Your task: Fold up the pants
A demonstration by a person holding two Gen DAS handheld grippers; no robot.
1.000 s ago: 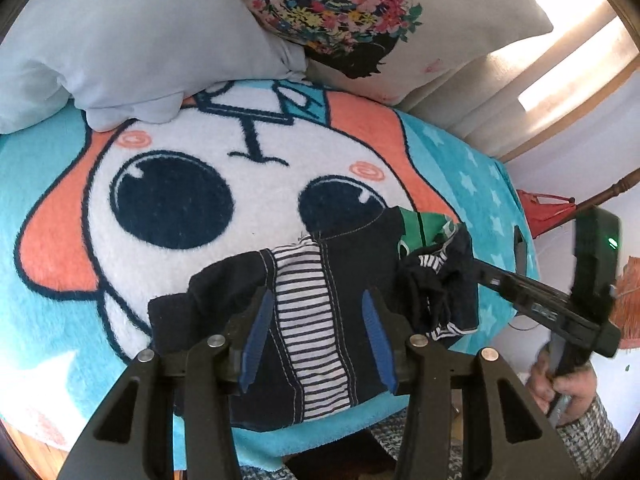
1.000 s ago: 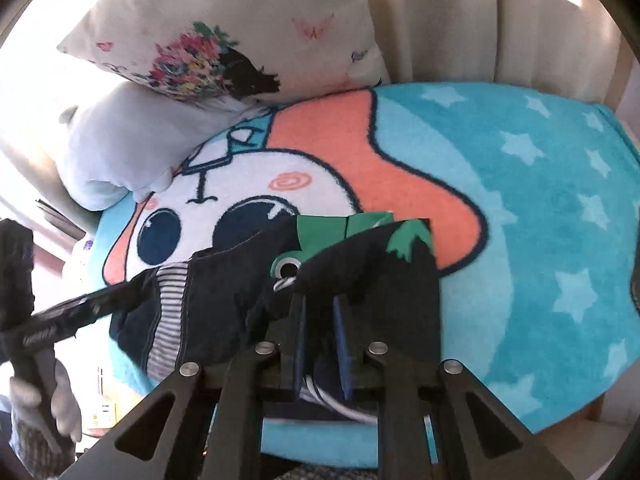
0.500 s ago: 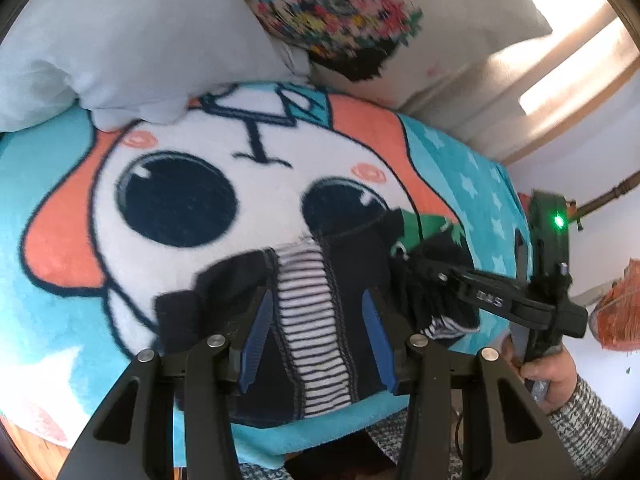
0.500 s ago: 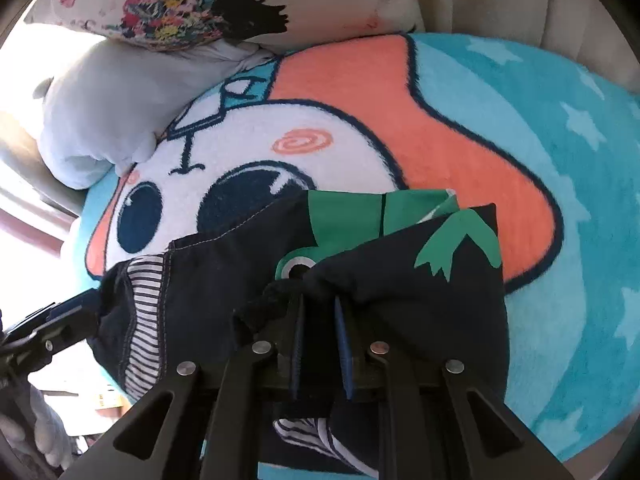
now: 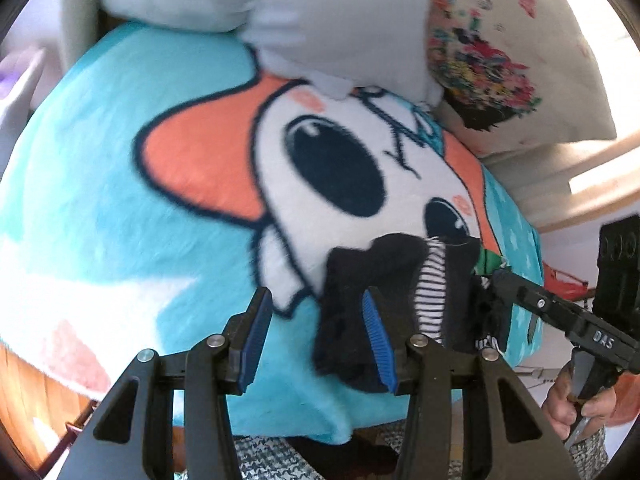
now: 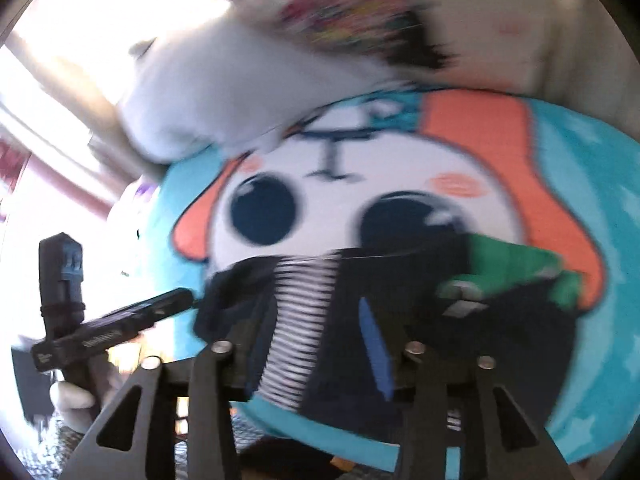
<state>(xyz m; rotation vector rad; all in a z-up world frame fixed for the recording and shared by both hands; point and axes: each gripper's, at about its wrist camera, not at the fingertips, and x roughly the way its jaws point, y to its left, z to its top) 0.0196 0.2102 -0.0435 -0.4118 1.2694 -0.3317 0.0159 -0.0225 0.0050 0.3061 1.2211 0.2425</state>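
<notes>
Roughly folded, the small dark pants with a striped panel (image 5: 404,304) lie at the bed blanket's (image 5: 120,216) six o'clock edge; left claw (image 5: 318,338) spread at their hem, right claw (image 6: 308,340) spread, empty over them: pinch deep, lift both evenly.

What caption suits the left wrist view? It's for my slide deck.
Open left gripper hovering beside dark folded pants on a cartoon blanket.
</notes>
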